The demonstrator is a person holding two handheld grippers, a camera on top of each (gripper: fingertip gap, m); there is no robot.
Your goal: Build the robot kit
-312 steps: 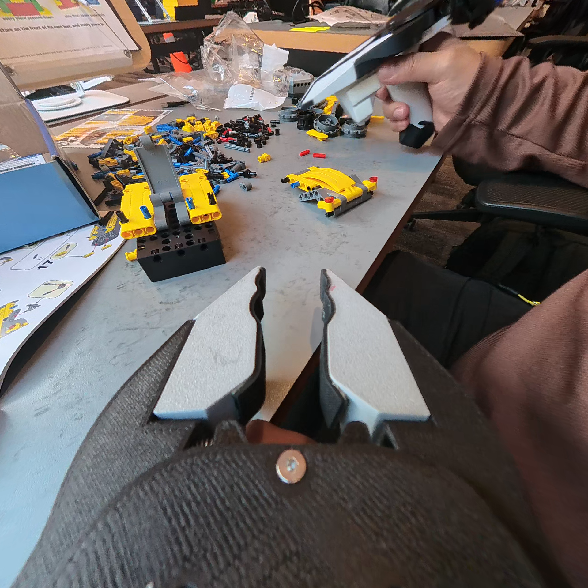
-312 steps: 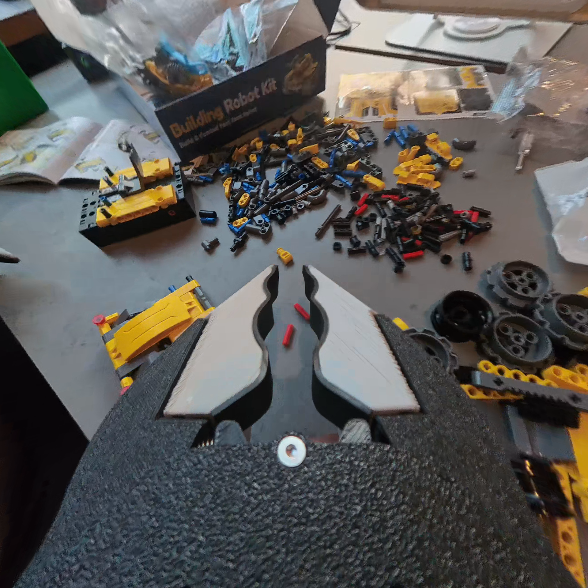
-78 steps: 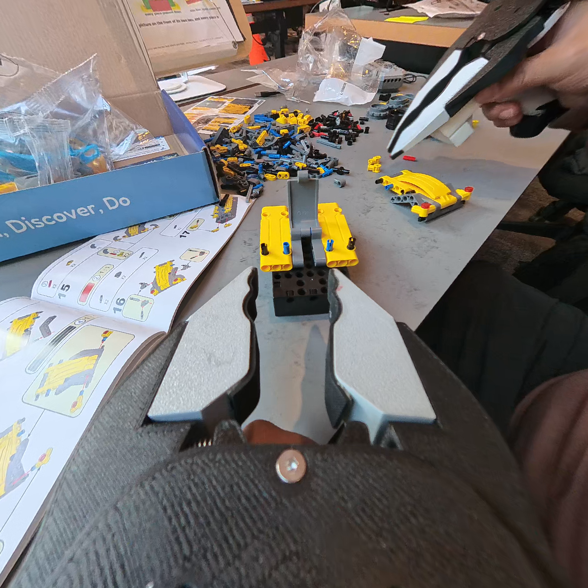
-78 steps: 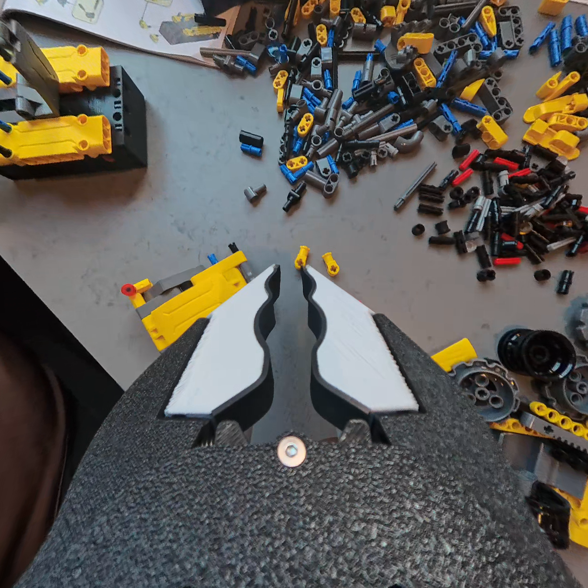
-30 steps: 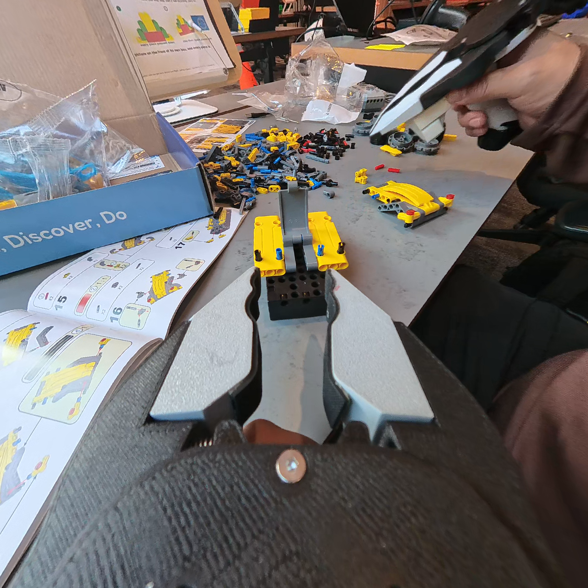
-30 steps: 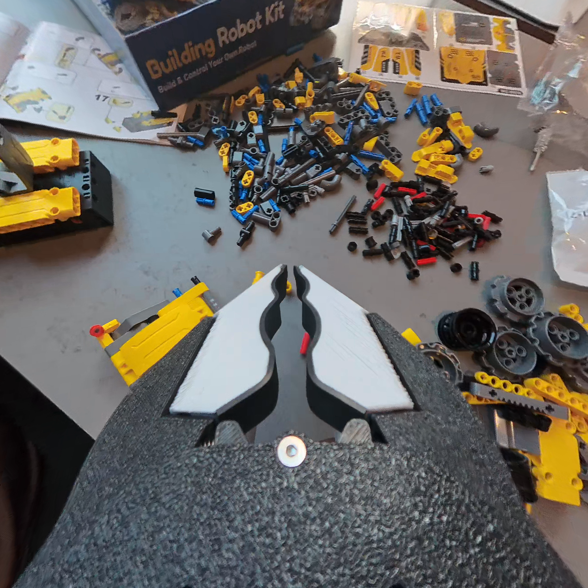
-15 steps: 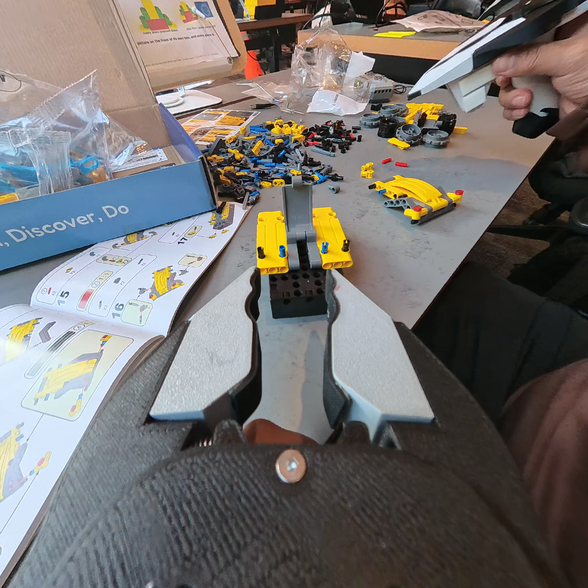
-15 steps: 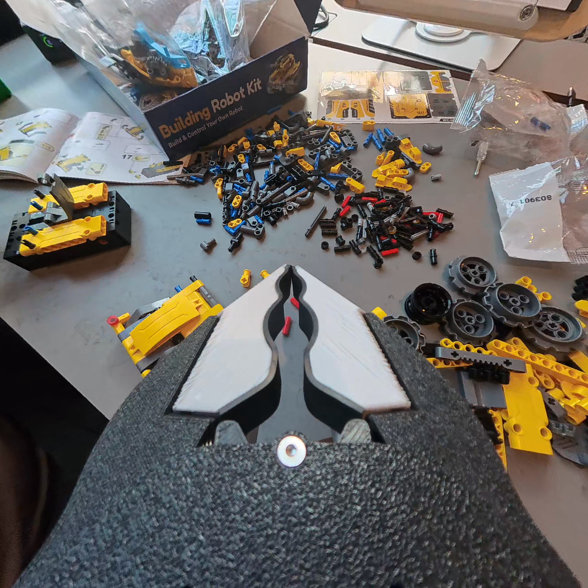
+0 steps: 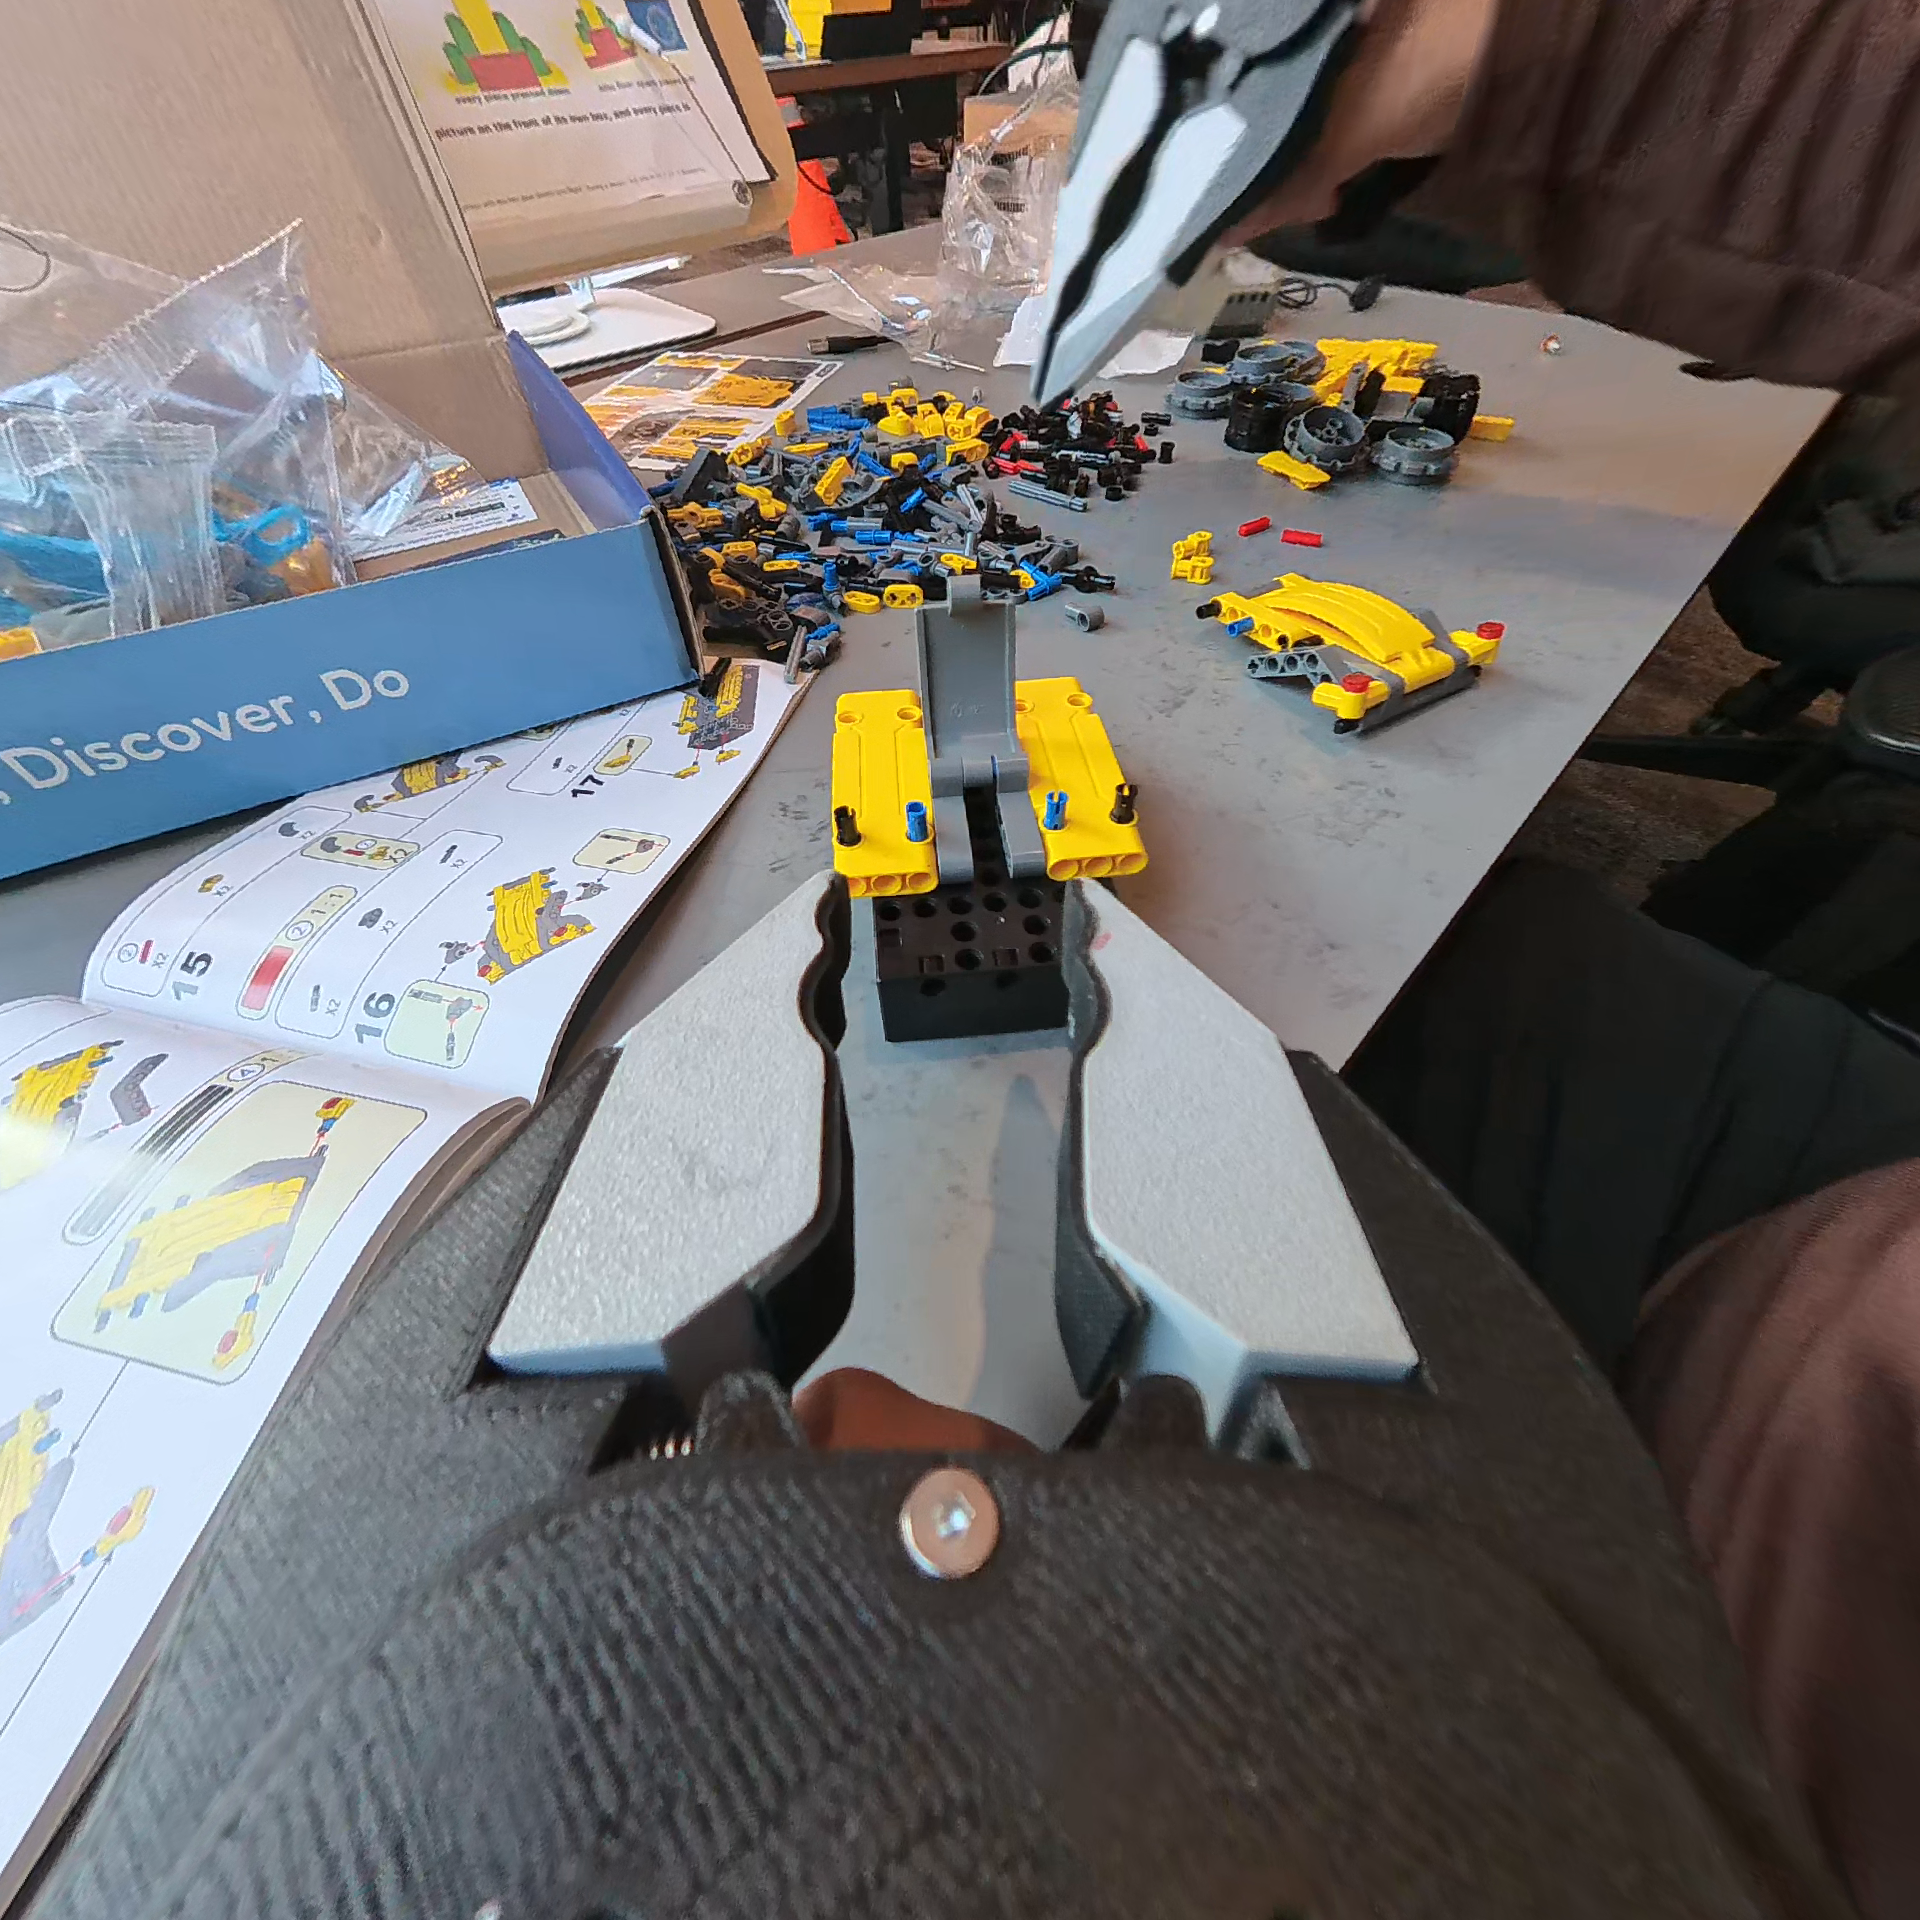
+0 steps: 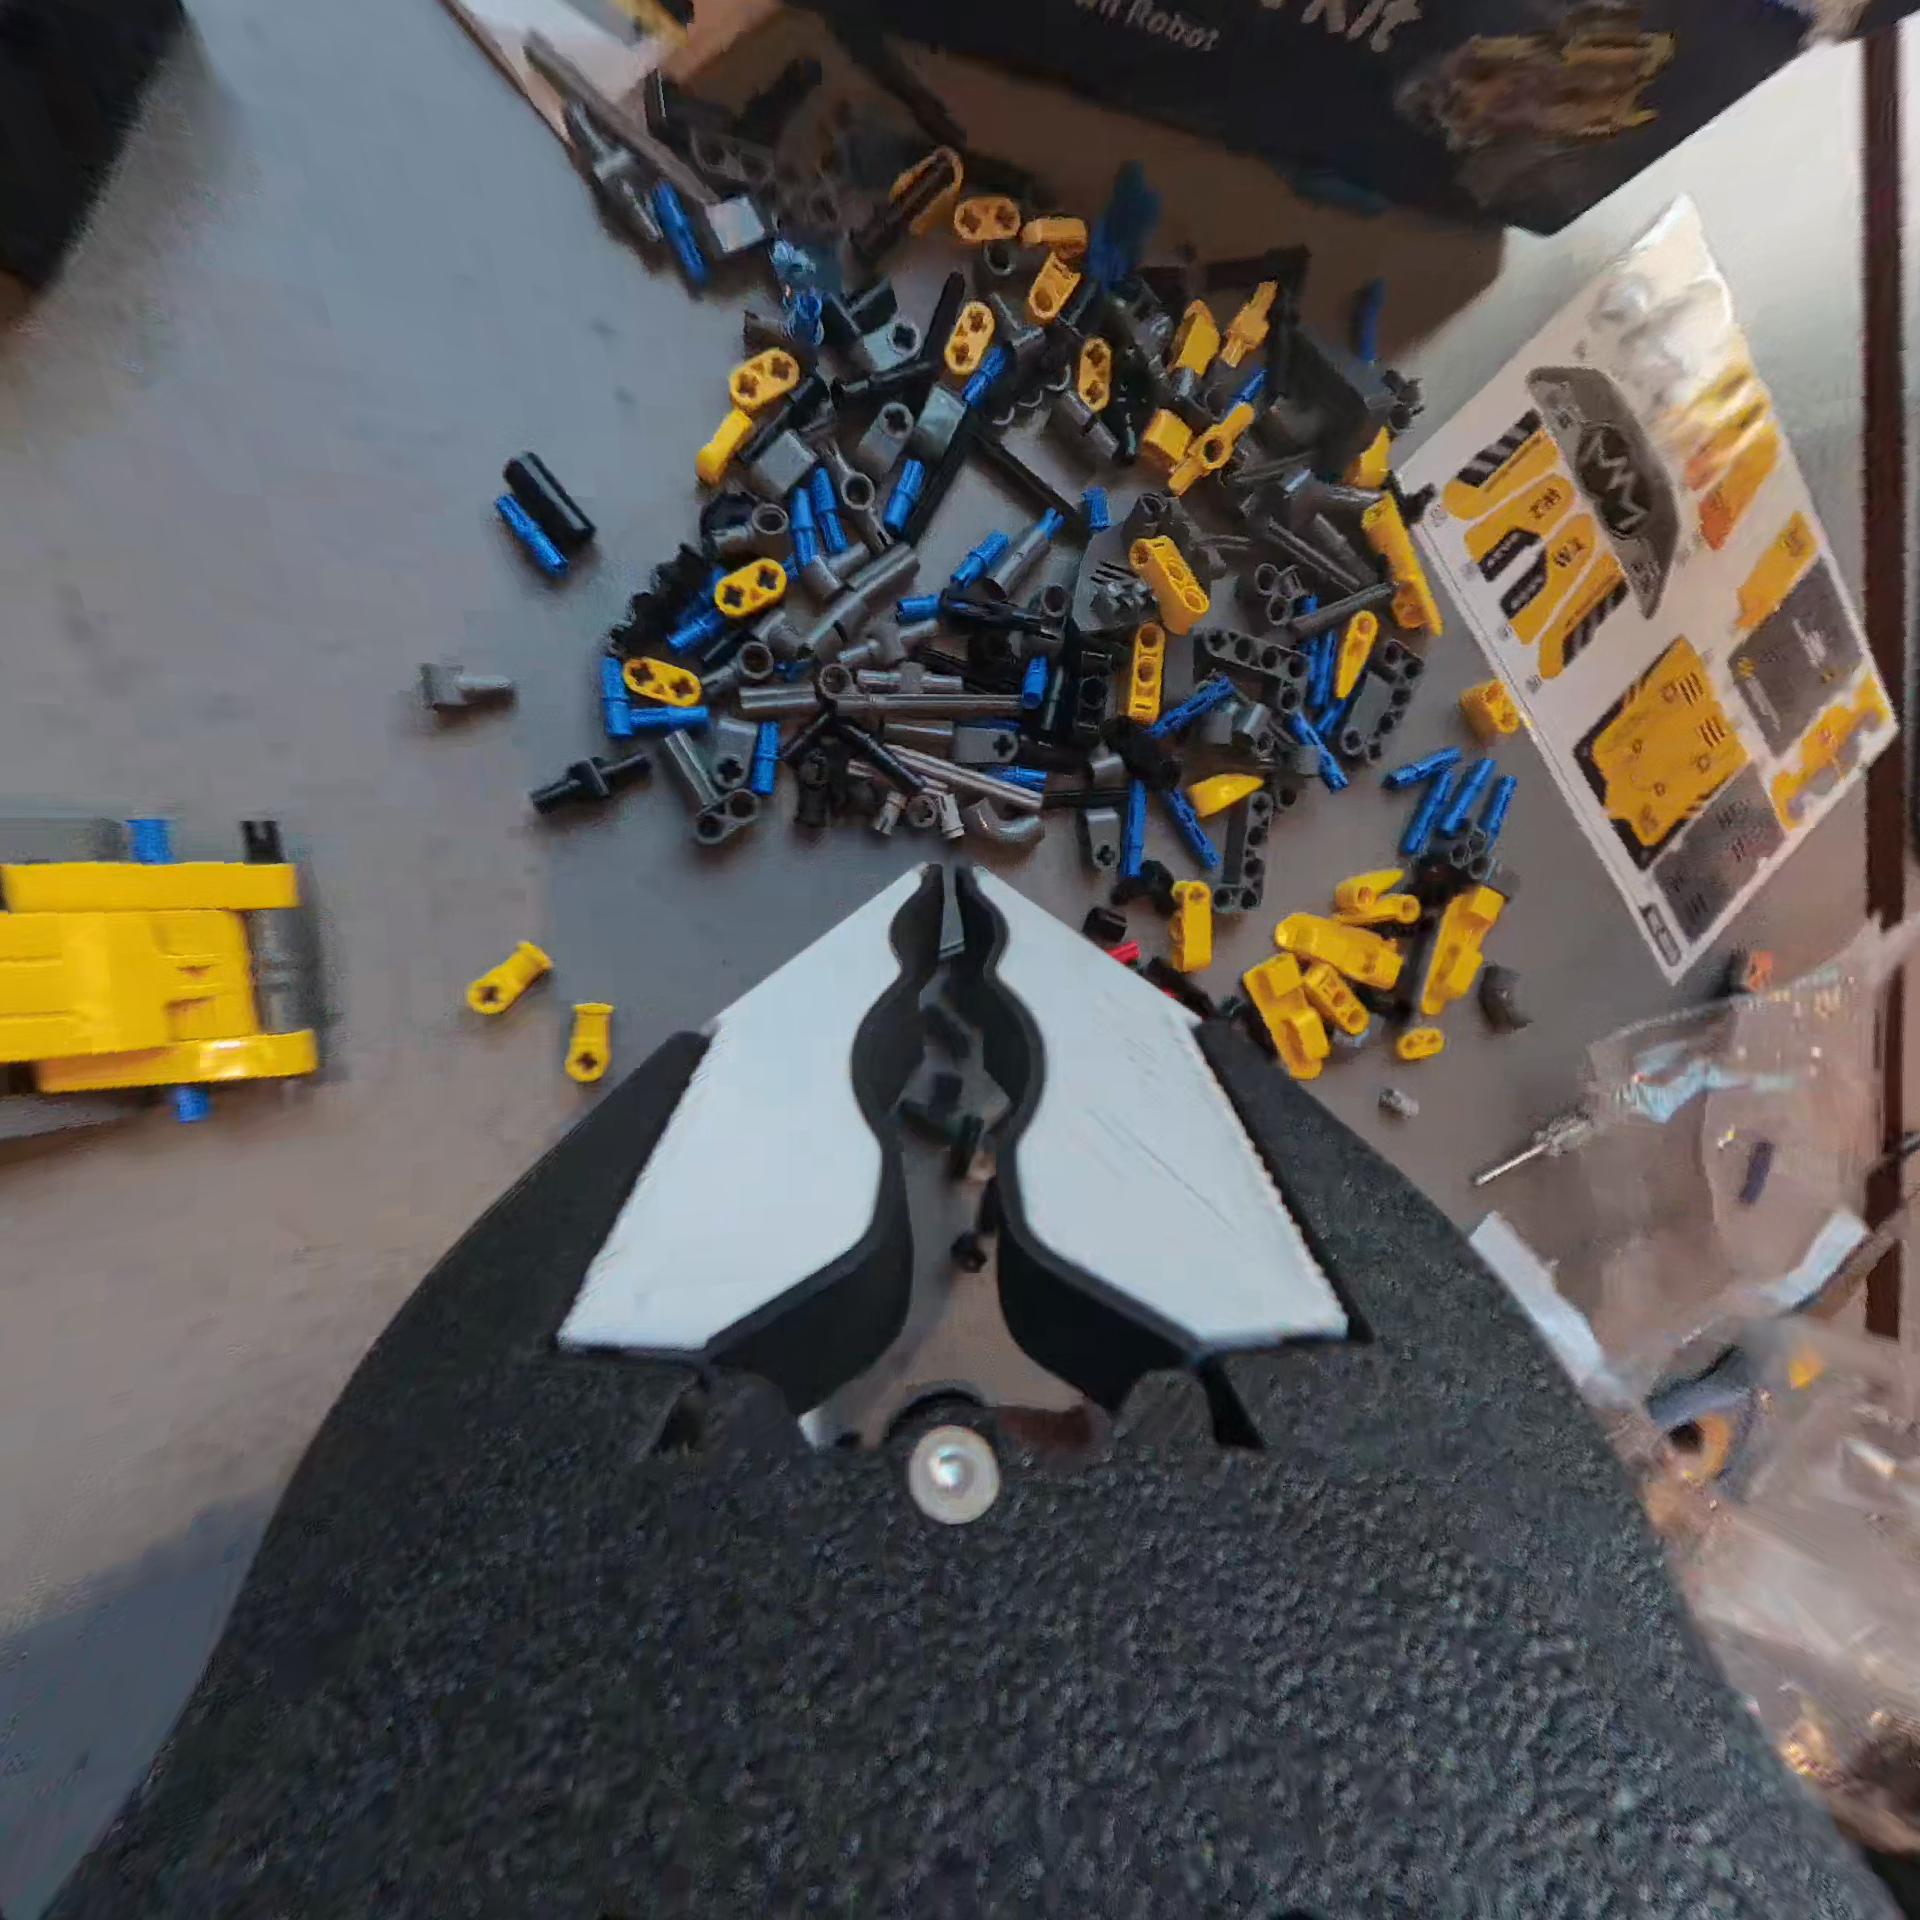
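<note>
My left gripper is open, its jaws on either side of the near end of a black block; a thin strip of table shows at the left jaw. The block carries two yellow plates and a grey upright piece. My right gripper is shut and points down over the loose pile of small parts. A thin dark sliver sits between its tips; I cannot tell what it is. It also shows blurred in the left wrist view, above the pile.
A yellow and grey sub-assembly lies near the table's right edge and also shows in the right wrist view. Grey wheels lie far right. A blue box, an open booklet, a sticker sheet and plastic bags surround the work area. Spacing between my two grippers at the tips: around 30 cm.
My right gripper closed, then swung from near the table's edge to over the loose parts pile and tipped downward. My left gripper stayed at the black block.
</note>
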